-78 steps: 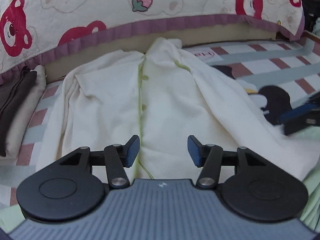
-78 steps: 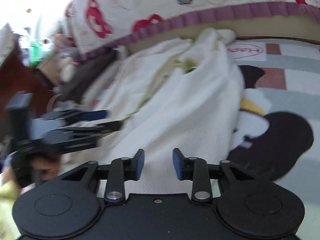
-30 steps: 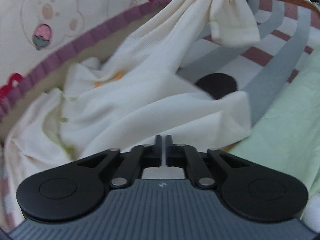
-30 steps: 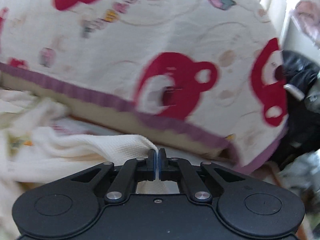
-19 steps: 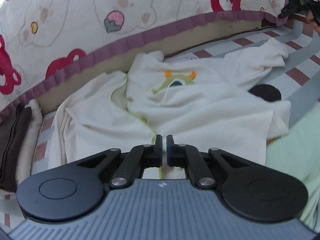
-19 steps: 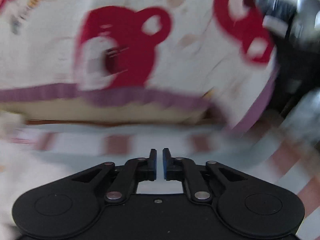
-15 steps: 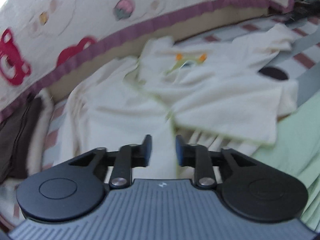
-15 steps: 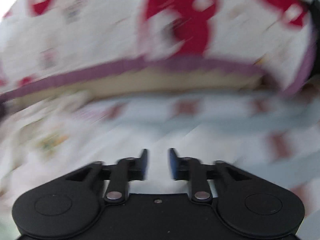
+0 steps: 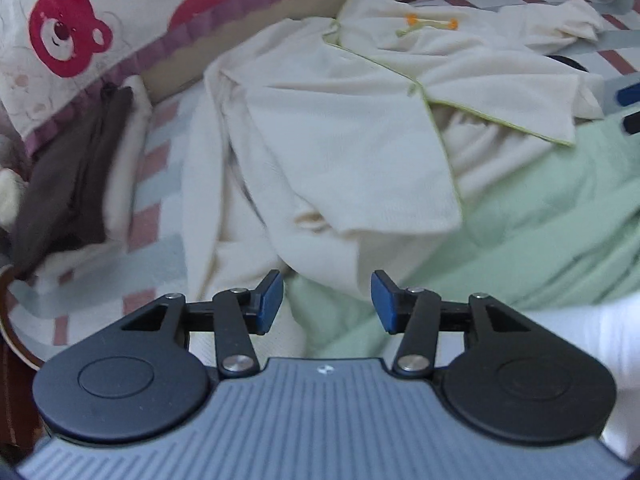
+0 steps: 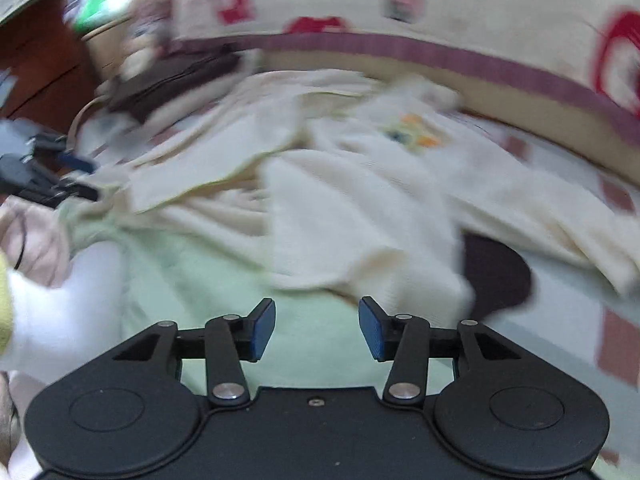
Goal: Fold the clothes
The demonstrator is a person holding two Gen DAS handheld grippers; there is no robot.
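Note:
A cream top with green piping and a small orange motif lies spread and partly folded over on the bed. My left gripper hangs just short of its near hem, jaws opening, nothing between them. In the blurred right wrist view the same top lies ahead. My right gripper hovers over the pale green cover near the top's right hem, jaws opening and empty. The right gripper's blue fingertips show at the left wrist view's right edge. The left gripper shows at the right wrist view's left edge.
A striped sheet with a dark cartoon patch covers the bed. A pale green cover lies along the near side. A bear-print bumper with purple trim runs along the back. Folded dark clothes sit at the left.
Both grippers let go of the top and opened. The lifted side came down folded across the garment. Both views swung back toward the near hem.

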